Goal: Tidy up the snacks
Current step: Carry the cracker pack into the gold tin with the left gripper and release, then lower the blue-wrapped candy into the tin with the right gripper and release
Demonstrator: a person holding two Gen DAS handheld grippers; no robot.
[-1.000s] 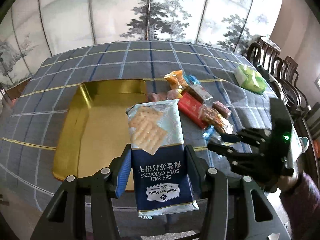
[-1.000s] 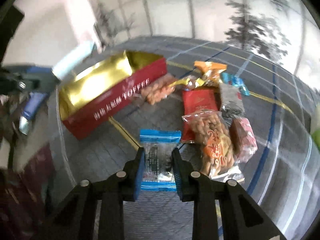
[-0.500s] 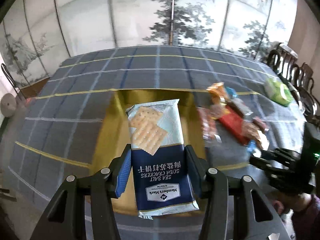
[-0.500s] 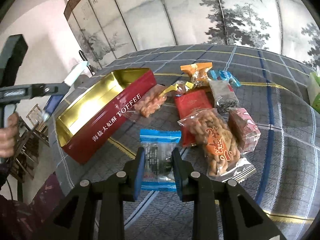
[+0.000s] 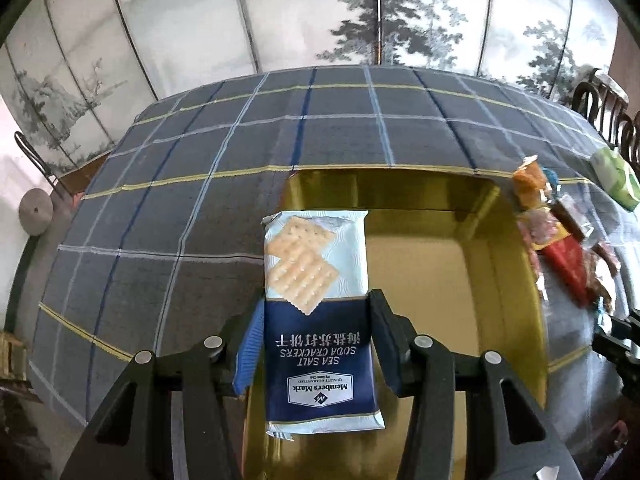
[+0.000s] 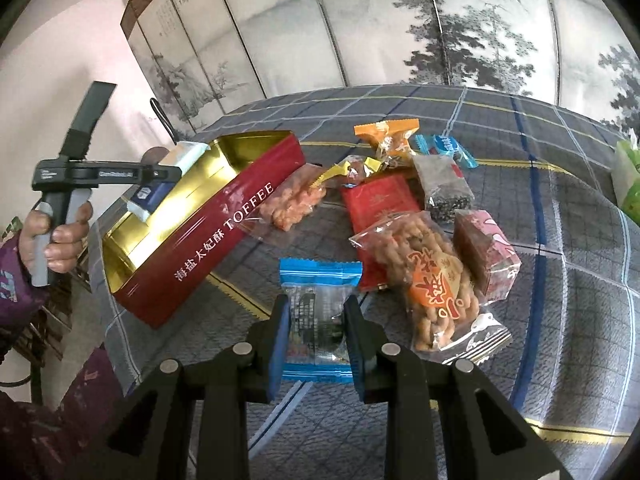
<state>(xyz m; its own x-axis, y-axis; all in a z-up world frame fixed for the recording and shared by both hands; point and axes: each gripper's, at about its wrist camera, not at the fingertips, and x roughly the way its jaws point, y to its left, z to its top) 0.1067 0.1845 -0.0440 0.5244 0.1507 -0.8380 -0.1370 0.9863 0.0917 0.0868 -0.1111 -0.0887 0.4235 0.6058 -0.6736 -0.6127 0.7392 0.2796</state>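
Observation:
My left gripper is shut on a blue and pale soda cracker pack, held over the left end of the open gold-lined red toffee tin. The tin also shows in the right wrist view, with the left gripper and cracker pack above its far side. My right gripper is shut on a small blue-edged clear candy packet, held above the tablecloth just right of the tin.
A heap of snack packets lies right of the tin: twisted fried dough bag, red packet, orange packet, dark seed packet, pink-brown packet. A green tissue pack sits far right. Chairs stand beyond.
The left gripper has carried the cracker pack leftward, toward the tin's left end. The right gripper holds its candy packet almost still.

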